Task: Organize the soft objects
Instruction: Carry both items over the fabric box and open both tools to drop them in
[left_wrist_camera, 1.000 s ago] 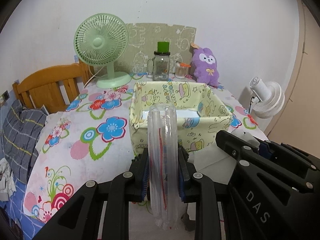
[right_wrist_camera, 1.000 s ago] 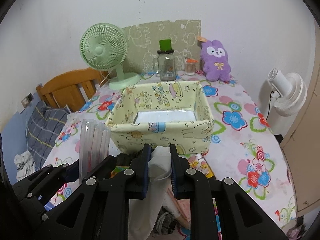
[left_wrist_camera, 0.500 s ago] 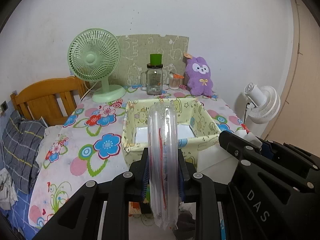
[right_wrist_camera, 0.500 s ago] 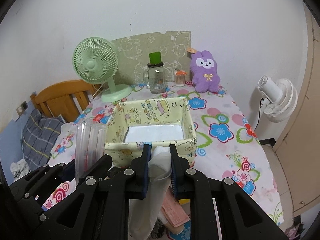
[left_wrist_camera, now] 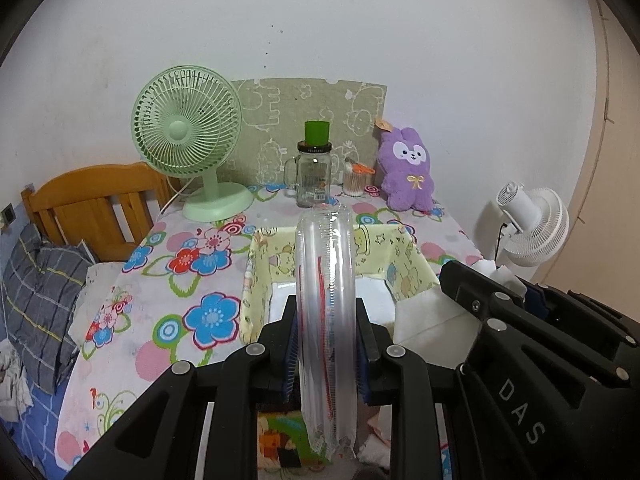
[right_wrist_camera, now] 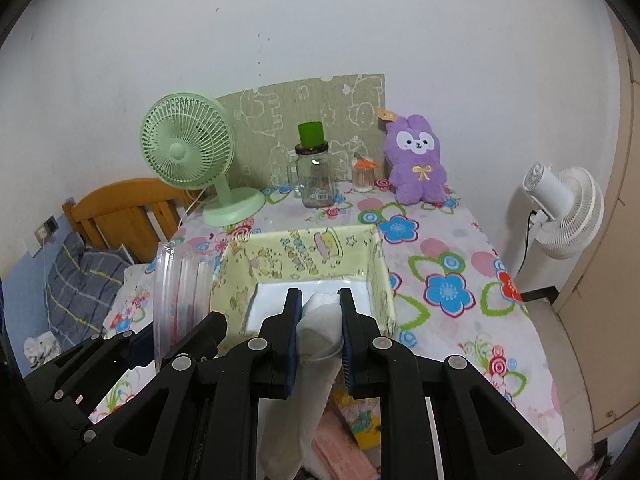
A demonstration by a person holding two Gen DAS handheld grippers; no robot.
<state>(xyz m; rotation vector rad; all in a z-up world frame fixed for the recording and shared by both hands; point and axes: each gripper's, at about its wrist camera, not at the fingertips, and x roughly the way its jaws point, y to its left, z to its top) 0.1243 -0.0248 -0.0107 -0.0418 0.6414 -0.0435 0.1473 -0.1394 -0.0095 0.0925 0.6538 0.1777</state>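
Observation:
My left gripper (left_wrist_camera: 325,344) is shut on a clear plastic bag (left_wrist_camera: 326,320) with red and blue print, which stands on edge between the pads. In the right wrist view the same bag (right_wrist_camera: 180,304) shows at the left. My right gripper (right_wrist_camera: 319,332) is shut on a white soft cloth (right_wrist_camera: 316,356) that hangs down below the fingers. Both grippers are held side by side above the near side of a yellow cartoon-print fabric box (right_wrist_camera: 304,256), whose white bottom is bare. The box's far wall (left_wrist_camera: 380,236) shows behind the bag in the left wrist view.
The box sits on a flowered tablecloth (right_wrist_camera: 440,288). At the back stand a green fan (right_wrist_camera: 188,156), a glass jar with a green cap (right_wrist_camera: 314,176), a small jar of sticks (right_wrist_camera: 363,176) and a purple plush rabbit (right_wrist_camera: 418,160). A white fan (right_wrist_camera: 568,208) is right, a wooden chair (left_wrist_camera: 96,204) left.
Both grippers have risen and drawn back from the box, each keeping its hold; the box and table look smaller and farther than a second ago.

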